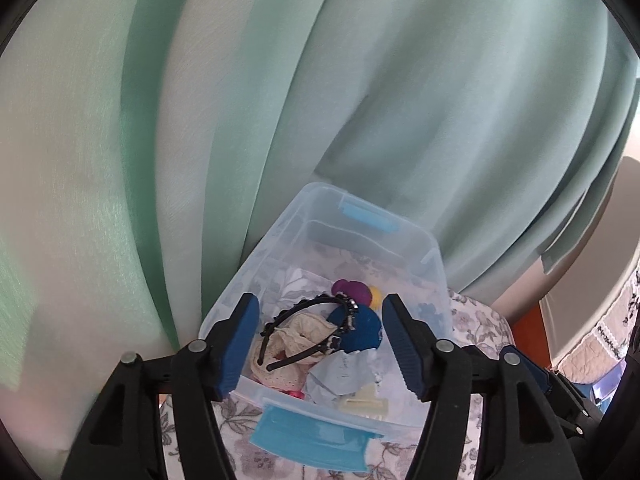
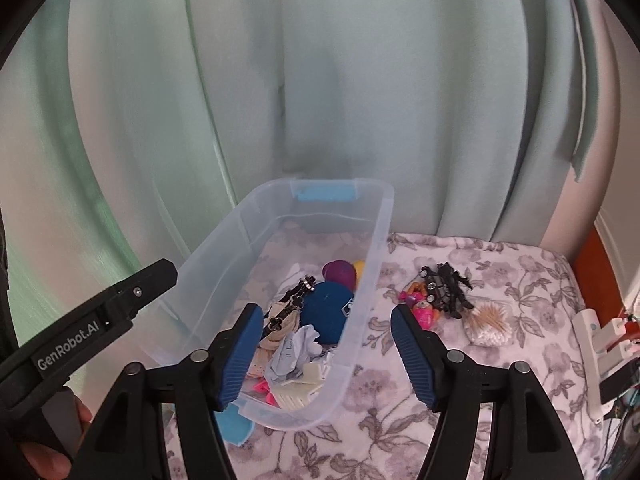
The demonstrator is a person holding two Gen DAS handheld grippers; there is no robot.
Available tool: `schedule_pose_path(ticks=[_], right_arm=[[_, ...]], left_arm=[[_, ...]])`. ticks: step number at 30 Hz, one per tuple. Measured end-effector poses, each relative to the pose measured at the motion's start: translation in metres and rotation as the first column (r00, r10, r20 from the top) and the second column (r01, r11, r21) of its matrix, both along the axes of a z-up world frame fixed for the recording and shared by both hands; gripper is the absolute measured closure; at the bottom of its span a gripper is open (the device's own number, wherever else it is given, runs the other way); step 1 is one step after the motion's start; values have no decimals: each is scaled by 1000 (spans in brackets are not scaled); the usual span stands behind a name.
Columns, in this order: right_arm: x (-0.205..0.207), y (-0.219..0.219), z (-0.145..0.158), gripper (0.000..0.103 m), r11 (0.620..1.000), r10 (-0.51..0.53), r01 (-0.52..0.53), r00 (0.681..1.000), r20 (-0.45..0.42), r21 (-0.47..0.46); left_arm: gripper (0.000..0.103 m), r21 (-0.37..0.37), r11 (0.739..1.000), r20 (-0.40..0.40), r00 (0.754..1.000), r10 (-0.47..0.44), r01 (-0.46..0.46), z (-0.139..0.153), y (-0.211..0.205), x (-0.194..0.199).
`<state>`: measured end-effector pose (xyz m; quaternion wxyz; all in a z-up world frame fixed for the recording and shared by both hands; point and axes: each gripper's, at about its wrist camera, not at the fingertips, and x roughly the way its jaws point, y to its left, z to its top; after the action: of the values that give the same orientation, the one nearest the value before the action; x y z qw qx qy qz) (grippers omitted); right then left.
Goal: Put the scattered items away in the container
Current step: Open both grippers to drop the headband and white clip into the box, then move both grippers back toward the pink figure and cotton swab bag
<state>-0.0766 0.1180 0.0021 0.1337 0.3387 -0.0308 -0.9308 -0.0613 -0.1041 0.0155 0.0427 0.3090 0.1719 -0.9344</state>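
Clear plastic container (image 2: 224, 280): set on floral bedspread (image 2: 500, 360), before green curtain (image 2: 360, 80).

Left gripper (image 1: 320, 344): angled downward over container, jaws parted, nothing gripped; black headband (image 1: 304, 320) seen between them, inside.

Right gripper (image 2: 326, 350): angled downward, jaws parted, empty, straddling container's right wall.

Black toy car (image 2: 444, 286), pink figure (image 2: 424, 312): right, outside.

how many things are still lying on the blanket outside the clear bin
3, grouped right of the bin: a black toy car, a pink toy touching it, and a toothpick bundle nearer the camera. Others may lie out of view.
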Motion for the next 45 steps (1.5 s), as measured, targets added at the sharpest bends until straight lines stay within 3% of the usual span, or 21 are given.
schedule_pose_path(ticks=[2, 5, 16, 20, 31, 45], right_arm=[[3, 7, 3, 29, 1000, -10, 10, 1000, -7, -14], [9, 21, 9, 18, 999, -27, 26, 999, -20, -43], [32, 85, 29, 10, 986, -114, 103, 991, -76, -130], [43, 112, 35, 0, 975, -155, 136, 983, -98, -173], [66, 183, 40, 0, 943, -243, 206, 963, -119, -260], [83, 243, 28, 0, 911, -300, 254, 949, -101, -324]], left_arm=[[31, -11, 1000, -11, 1000, -13, 12, 5, 8, 2], [26, -29, 999, -19, 999, -29, 29, 11, 18, 5], [16, -105, 990, -52, 994, -95, 89, 36, 72, 16], [15, -136, 984, -64, 990, -122, 112, 44, 95, 19], [14, -205, 960, -71, 975, -209, 191, 57, 164, 27], [14, -252, 926, -28, 955, -297, 280, 48, 234, 23]])
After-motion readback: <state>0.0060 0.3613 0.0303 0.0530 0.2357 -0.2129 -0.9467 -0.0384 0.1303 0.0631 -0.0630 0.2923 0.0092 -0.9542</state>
